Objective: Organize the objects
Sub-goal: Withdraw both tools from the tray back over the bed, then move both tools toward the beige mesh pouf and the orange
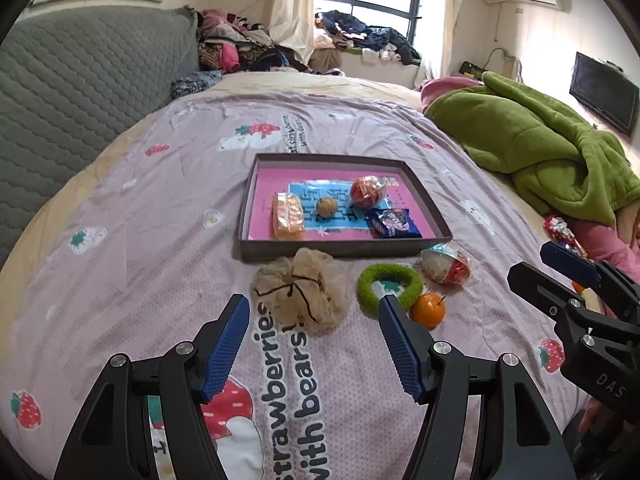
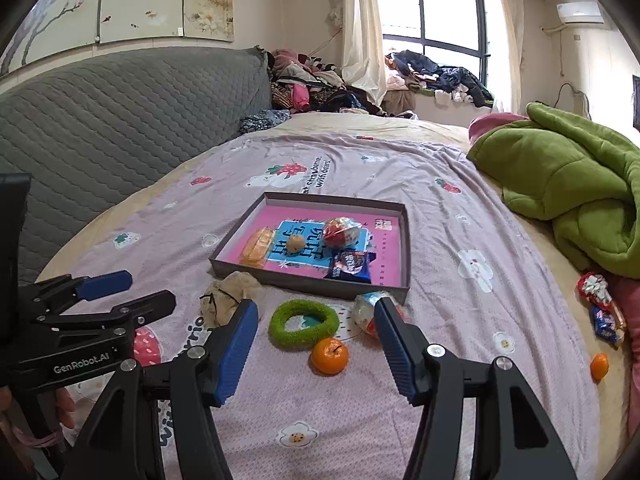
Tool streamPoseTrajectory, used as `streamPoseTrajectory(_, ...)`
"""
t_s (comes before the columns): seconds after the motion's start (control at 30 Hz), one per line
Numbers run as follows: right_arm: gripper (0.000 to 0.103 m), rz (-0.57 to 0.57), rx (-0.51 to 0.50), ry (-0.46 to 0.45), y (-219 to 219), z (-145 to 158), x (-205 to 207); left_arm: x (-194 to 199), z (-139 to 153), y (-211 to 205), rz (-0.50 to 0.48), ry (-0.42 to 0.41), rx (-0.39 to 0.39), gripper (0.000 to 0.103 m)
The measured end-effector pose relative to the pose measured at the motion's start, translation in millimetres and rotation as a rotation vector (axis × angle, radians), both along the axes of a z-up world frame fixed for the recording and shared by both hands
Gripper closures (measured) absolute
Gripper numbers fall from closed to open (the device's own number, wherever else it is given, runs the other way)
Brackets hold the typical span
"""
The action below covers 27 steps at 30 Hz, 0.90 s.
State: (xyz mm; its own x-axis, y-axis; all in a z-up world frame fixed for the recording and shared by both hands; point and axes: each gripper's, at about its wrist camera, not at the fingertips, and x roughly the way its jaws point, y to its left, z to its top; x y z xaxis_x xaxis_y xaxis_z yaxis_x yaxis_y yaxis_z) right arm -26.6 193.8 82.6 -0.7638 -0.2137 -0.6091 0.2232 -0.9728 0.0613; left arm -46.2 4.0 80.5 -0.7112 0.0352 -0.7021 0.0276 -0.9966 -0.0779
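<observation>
A shallow grey box [image 1: 256, 196] [image 2: 405, 248] with a pink floor lies on the bed. In it are a yellow wrapped bar [image 1: 287, 216], a walnut [image 1: 326, 206], a red wrapped ball [image 1: 366, 191] and a dark blue snack packet [image 1: 394, 222]. In front of it lie a beige mesh puff [image 1: 304, 290], a green ring [image 1: 390, 288] [image 2: 303, 323], a mandarin [image 1: 428, 310] [image 2: 329, 356] and another red-and-white wrapped ball [image 1: 446, 266]. My left gripper [image 1: 314, 312] is open and empty just before the puff. My right gripper [image 2: 314, 320] is open and empty, with the ring and mandarin between its fingers.
A green quilt [image 1: 532, 148] is heaped at the right. More wrapped sweets [image 2: 600, 308] and a second mandarin [image 2: 599, 366] lie at the bed's right edge. A grey padded headboard [image 1: 80, 80] runs along the left. Clothes are piled under the window.
</observation>
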Motion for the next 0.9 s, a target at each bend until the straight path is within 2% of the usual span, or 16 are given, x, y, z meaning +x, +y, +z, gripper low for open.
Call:
streamPoseTrajectory(0.3,0.043,-0.016,-0.041,-0.007,4.5,-12.1,3.7,3.4,-10.5,-4.1,-0.002,-0.018,0.02,0.034)
streamPoseTrajectory(0.9,0.043,0.001,-0.02,-0.017,-3.7,-27.5,8.7,7.2,-29.0,-3.1,-0.004,-0.052,0.035,0.034)
